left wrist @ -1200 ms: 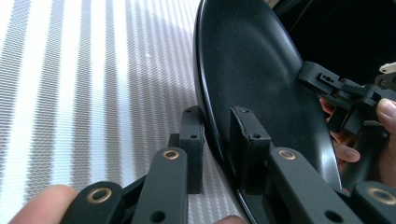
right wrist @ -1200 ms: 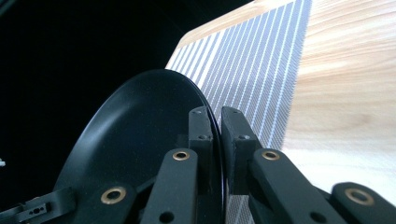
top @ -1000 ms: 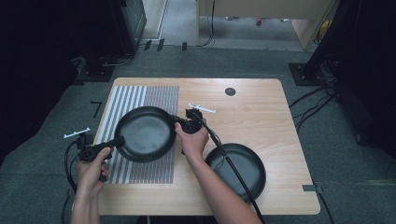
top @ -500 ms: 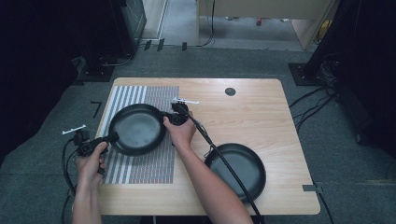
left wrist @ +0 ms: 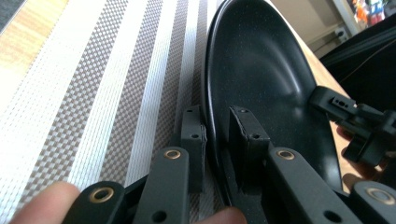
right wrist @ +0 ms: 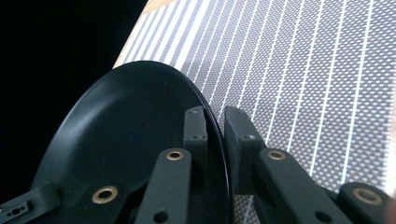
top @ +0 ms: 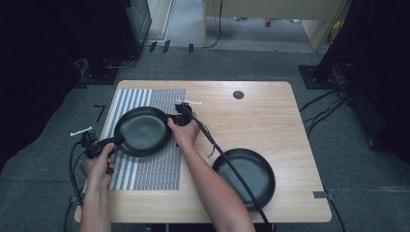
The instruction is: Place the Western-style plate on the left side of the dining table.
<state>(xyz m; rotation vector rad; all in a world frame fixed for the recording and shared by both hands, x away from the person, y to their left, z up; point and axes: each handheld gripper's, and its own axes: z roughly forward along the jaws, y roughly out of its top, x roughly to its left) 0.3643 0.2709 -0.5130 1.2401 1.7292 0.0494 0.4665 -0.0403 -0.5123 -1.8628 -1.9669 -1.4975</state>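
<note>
Shifted left onto striped placemat (top: 147, 166): black pan (top: 143, 131), rim pinched by left gripper (top: 112, 140) and right gripper (top: 175, 119) (two-sided, keeping it level).

No legible text, label, brand or number on any surface. None on pans, mat or table.

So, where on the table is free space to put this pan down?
Free: the striped mat near the person, and bare wood beyond the second pan, toward the round black disc. Crowded: around the held pan, gripped by both grippers.
</note>
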